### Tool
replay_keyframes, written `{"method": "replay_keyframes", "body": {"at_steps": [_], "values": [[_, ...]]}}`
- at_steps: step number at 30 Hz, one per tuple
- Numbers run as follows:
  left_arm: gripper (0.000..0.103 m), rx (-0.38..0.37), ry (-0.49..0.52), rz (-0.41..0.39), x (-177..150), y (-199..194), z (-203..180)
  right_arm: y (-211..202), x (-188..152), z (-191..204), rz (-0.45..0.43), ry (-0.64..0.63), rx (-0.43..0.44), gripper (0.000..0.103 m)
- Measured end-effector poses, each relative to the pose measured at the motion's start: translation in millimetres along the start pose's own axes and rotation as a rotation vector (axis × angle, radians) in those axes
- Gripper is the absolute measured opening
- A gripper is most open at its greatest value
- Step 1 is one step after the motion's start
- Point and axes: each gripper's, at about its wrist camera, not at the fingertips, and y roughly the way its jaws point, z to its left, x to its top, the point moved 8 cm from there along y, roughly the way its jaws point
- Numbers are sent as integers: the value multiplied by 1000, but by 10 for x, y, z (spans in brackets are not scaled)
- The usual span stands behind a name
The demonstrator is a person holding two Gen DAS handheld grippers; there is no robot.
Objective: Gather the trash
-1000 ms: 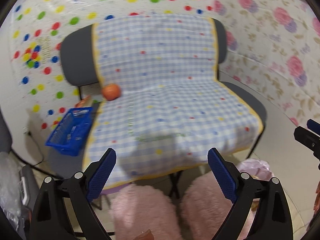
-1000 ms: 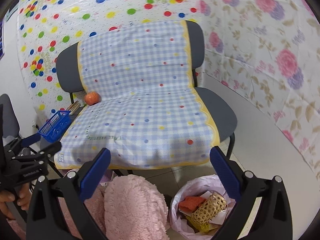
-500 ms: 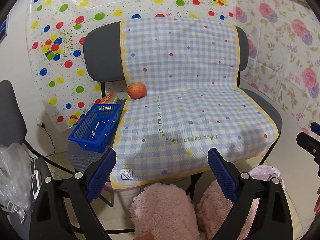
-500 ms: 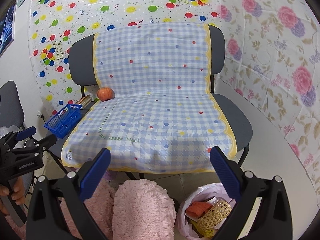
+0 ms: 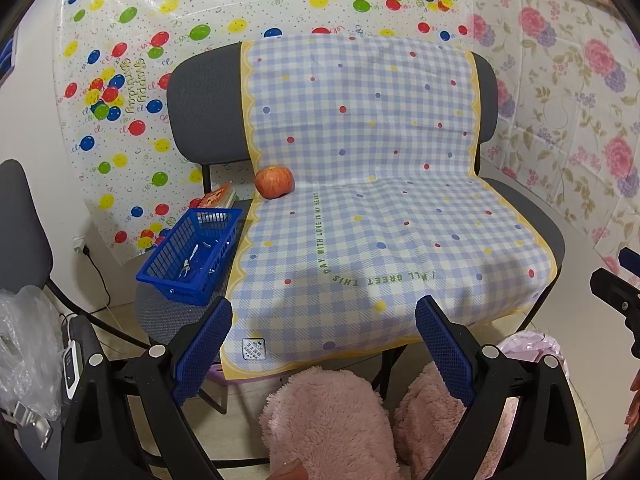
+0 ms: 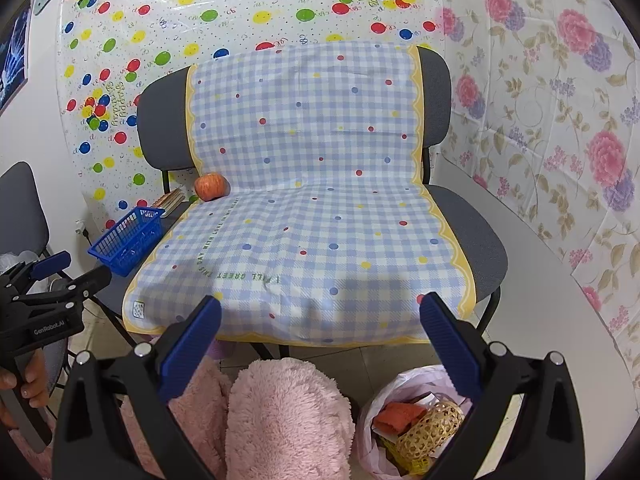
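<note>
Before the chair (image 5: 208, 120), left gripper (image 5: 324, 330) and right gripper (image 6: 320, 322) level, jaws spread, seemingly empty.

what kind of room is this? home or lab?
Probably a staged indoor corner, not a lived-in home: patterned plastic sheets taped over the walls, office chairs draped with a gingham cloth, and a trash bag on the tiled floor.

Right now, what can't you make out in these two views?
- Small items inside the blue plastic basket: too small, left view.
- Pink trash bag contents: partly hidden by the right gripper, right view.
- Flat packets behind the basket: partly hidden.
</note>
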Motion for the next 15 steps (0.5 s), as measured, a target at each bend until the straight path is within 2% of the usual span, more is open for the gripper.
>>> {"method": "replay_keyframes", "body": {"at_steps": [15], "values": [[92,0,-1,1,3,7,-15,19,0,0,3,4,-4,97]]}}
